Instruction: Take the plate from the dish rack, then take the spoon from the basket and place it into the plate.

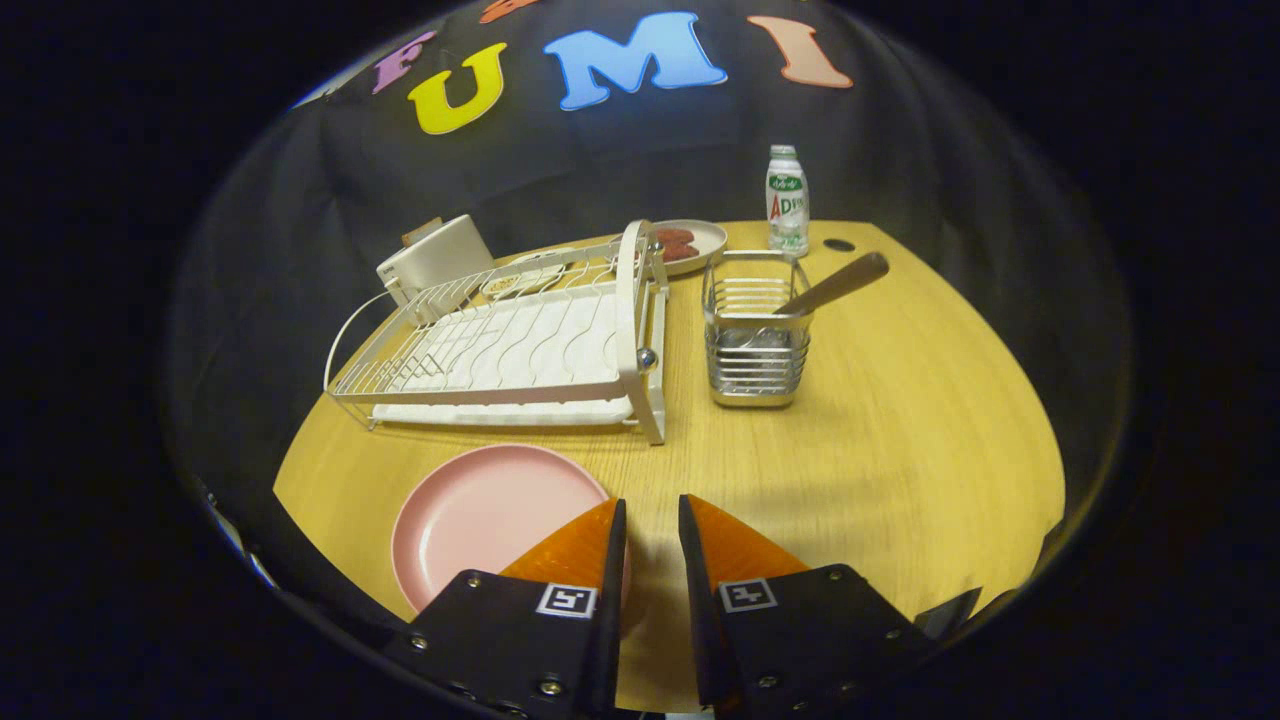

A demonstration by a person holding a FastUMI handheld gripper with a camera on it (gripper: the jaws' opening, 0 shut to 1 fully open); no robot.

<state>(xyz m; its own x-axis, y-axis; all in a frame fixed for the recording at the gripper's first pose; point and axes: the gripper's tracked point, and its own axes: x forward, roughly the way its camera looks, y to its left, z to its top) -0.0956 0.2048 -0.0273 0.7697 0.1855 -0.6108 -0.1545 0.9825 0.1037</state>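
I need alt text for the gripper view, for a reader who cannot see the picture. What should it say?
On a round wooden table, a pink plate lies flat beside the gripper, whose orange fingers stand slightly apart with nothing between them. Beyond the plate is an empty white dish rack; right of the rack, a metal basket holds a wooden-handled spoon.

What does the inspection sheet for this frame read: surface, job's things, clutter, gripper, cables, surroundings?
Surface: round wooden table.
Job's things: pink plate flat on the table before the dish rack; spoon leaning in the wire basket.
Clutter: bottle, small plate with red contents, white box behind the rack.
Gripper: gripper fingers slightly apart, holding nothing, beside the plate's rim.
Cables: nothing seen.
Surroundings: black cloth wall.
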